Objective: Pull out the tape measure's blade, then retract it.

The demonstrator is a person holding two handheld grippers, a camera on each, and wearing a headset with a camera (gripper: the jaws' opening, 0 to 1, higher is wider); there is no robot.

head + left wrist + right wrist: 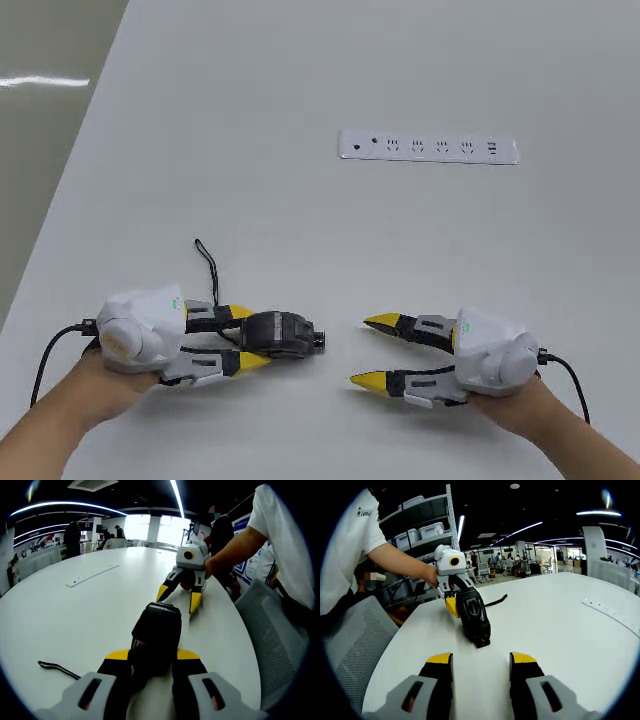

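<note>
A black tape measure (282, 333) lies on the white table, blade fully inside, with its blade end pointing toward the right gripper. My left gripper (247, 338) is shut on its body, the yellow tips (118, 654) pressing both sides of the tape measure (156, 637). A black wrist strap (207, 262) trails from the case across the table behind it. My right gripper (377, 350) hovers open a short way to the right, nothing between its fingers. In the right gripper view the tape measure (474, 612) sits ahead of the open jaws, apart from them.
A white power strip (428, 146) lies flat farther back on the table (300, 150). The table's left edge (75, 170) runs diagonally, with floor beyond. A grey mesh chair (280, 630) stands beside the table's near edge.
</note>
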